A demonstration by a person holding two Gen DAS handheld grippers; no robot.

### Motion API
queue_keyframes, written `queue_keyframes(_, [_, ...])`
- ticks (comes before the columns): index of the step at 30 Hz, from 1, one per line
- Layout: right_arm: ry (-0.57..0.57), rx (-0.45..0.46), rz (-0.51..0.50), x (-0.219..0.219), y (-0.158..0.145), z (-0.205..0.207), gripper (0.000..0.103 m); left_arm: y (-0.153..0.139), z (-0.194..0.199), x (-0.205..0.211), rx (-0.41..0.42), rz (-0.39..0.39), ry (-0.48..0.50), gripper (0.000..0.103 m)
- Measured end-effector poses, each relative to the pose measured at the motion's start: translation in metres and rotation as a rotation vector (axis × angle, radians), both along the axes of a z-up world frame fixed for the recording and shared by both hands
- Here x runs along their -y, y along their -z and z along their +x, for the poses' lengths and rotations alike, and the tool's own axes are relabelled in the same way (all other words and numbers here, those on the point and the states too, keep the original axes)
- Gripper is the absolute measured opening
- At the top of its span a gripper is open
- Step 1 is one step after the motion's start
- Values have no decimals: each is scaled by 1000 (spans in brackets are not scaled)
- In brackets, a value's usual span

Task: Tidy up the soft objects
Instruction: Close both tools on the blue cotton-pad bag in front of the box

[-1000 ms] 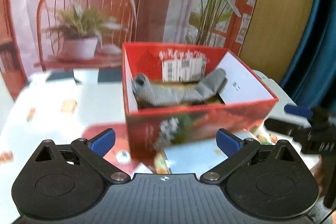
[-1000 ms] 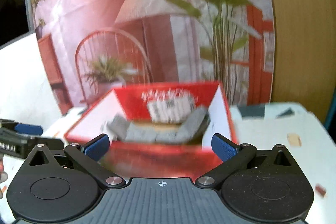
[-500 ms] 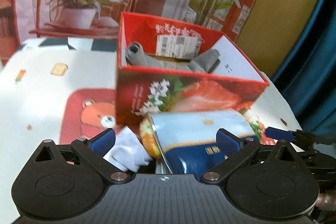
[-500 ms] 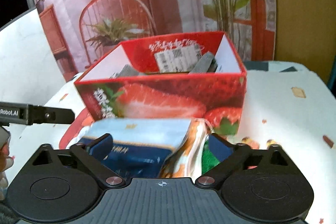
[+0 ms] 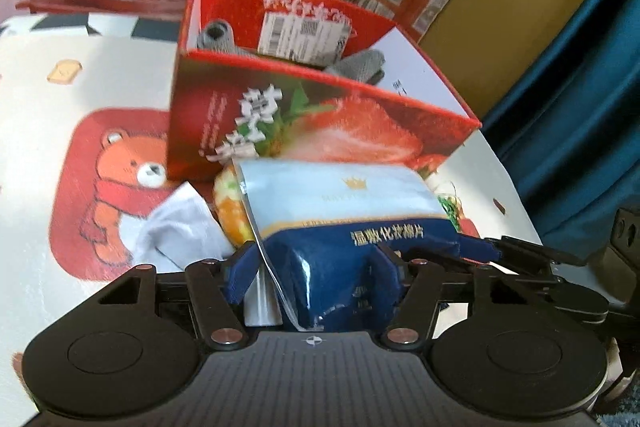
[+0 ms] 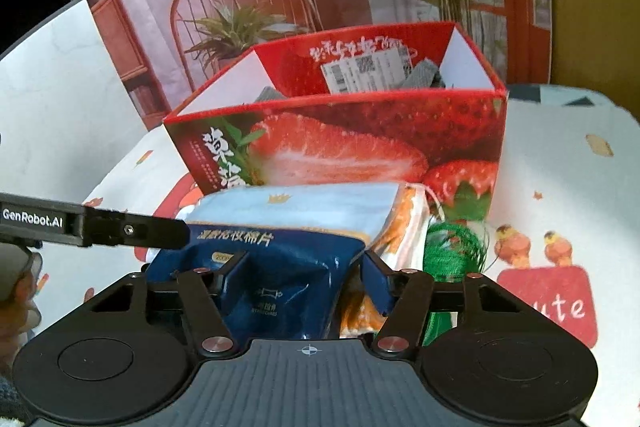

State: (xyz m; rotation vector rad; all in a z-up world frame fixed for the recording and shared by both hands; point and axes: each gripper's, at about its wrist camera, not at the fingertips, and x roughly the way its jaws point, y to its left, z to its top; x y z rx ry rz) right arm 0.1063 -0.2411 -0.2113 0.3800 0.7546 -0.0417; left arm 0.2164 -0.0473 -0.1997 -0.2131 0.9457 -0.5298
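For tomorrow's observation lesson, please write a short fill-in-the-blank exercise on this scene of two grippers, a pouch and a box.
1. Both grippers close on the blue ____ pouch.
2. The red box shows a printed ____.
3. Inside the box lies a ____ knitted cloth.
4. The tablecloth shows a bear wearing a red ____.

Missing words: plastic; strawberry; grey; scarf

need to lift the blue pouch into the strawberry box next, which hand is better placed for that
Neither clearly: both tools have just been closing on the blue pouch. Slight edge to the left tool, which pinches its near end squarely; the right tool also catches the orange packet. The strawberry box sits just behind.
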Motion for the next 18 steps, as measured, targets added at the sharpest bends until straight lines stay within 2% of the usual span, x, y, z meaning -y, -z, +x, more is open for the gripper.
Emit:
queue_keyframes(5, [-8,-3,13,-1,3,2,51,13,4,2,-44,-23,0,64])
queue_keyframes(12, [-9,-12,25,-3,7,6,49,20,6,3,-50,-38,1,64])
queue_keyframes(18, [-21,-7,12,-6,5,8,47,15,3,-1,-24,-58,-12,53])
